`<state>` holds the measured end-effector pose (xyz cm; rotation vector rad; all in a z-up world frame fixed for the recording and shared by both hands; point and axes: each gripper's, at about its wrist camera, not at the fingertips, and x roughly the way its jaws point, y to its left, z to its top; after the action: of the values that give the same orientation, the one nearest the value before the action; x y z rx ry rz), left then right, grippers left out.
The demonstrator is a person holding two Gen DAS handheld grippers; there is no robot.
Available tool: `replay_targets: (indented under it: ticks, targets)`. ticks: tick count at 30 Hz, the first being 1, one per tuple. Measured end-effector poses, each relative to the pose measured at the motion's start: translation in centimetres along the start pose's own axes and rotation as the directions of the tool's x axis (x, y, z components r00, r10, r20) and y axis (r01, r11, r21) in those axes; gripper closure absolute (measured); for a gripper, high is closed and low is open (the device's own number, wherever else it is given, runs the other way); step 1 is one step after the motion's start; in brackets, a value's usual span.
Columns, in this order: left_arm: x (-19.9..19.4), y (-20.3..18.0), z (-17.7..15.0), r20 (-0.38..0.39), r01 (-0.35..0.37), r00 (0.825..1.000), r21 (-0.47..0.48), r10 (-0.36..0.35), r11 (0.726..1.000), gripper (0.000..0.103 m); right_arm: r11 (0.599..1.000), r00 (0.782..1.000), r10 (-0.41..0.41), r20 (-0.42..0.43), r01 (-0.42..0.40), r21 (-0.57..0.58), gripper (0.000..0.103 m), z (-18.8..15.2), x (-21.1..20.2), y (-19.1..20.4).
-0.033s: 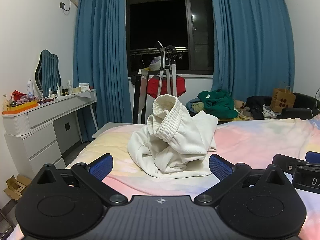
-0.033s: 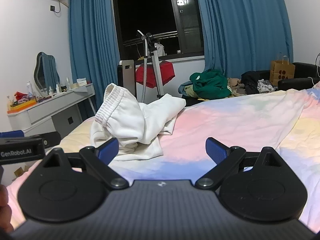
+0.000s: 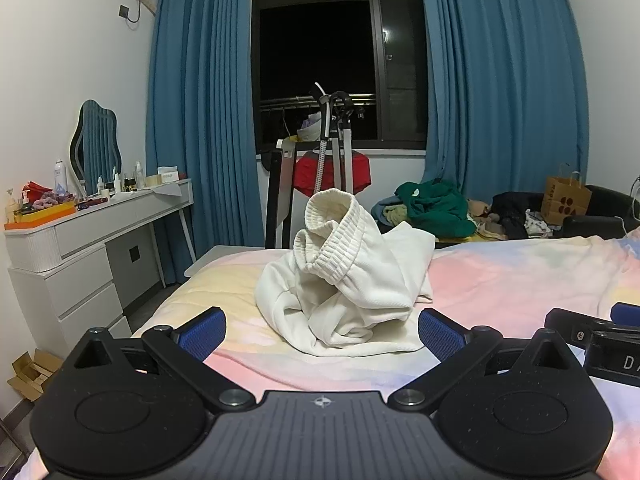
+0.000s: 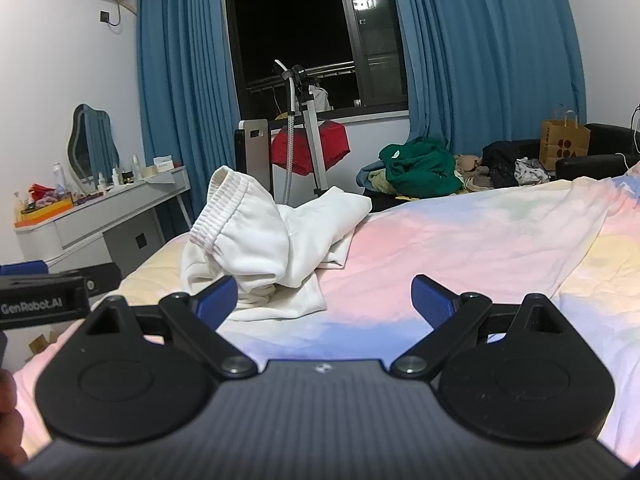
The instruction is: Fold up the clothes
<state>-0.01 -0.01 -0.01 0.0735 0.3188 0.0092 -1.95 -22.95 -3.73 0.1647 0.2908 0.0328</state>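
The cream sweatpants (image 3: 344,280) lie in a crumpled heap on the pastel bedsheet (image 3: 520,276), in the middle of the left wrist view and at centre-left of the right wrist view. The ribbed elastic waistband (image 3: 332,224) stands up at the top of the heap, like an open tube.

The cloth looks thick and soft — probably fleece, so I judge it light, floppy and not slippery. It will sag as soon as it is lifted, and a thin pinch may slip out of one layer. The waistband seems the best place to take hold, because it is firm and raised above the rest.

The left gripper (image 3: 320,330) is released, its blue pads wide apart with the heap just beyond them, and it holds nothing. The right gripper (image 4: 324,300) is also spread and empty; its left pad is in front of the near edge of the cloth.

For spreading, the right part of the bed is open sheet. The left bed edge is near the heap, with the dressing table (image 3: 80,256) beyond it — so pulling rightward looks safer.
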Motion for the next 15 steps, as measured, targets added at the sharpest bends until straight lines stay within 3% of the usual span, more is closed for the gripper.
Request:
replay_targets:
  ticks: [15]
  targets:
    - [-0.5,-1.2,0.0,-0.005,0.026,1.000,0.006,-0.026,1.000,0.000,0.999,0.999,-0.003,0.048,0.001,0.038,0.008,0.4,-0.6,-0.6]
